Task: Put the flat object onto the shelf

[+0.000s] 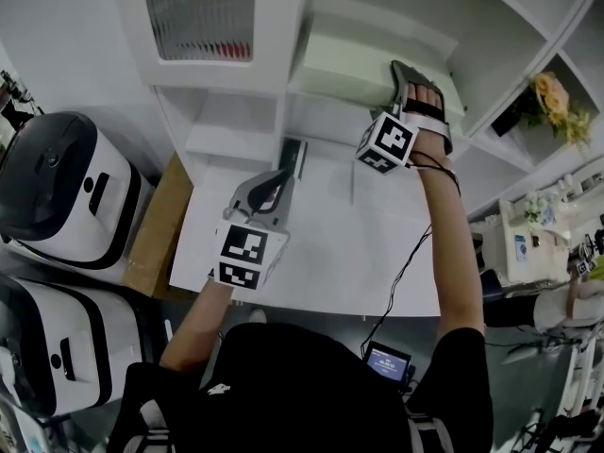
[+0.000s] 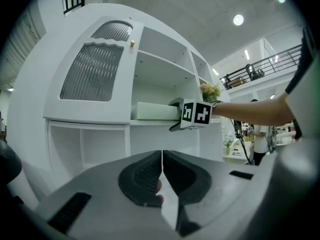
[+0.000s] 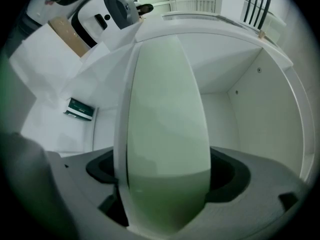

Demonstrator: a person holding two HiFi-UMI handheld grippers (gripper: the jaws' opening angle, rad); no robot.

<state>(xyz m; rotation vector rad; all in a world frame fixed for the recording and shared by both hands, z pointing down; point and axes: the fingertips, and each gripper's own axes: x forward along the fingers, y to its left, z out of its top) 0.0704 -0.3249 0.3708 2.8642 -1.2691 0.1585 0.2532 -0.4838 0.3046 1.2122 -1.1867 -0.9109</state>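
As I read the right gripper view, my right gripper [image 3: 166, 176] has its jaws spread wide, one on each broad face of the flat pale-green box [image 3: 167, 129], whose near end sits between them. From the left gripper view the lower jaw looks clear of the box, so I take it that the pads are not pressing.

The box lies flat on the shelf [image 2: 150, 122] of the white cabinet [image 1: 274, 36]. It is in the open compartment just right of the ribbed-glass door [image 2: 95, 69], with its long side running along the board.

My left gripper [image 2: 162, 176] has its jaws closed tip to tip with nothing between them. It hangs level above the white table [image 1: 321, 262], pointing at the cabinet's lower bays, well apart from the box.

On the table, close to the cabinet's foot, lies a small dark box [image 1: 294, 159]. Brown cardboard [image 1: 156, 225] sits beside the table's left edge.
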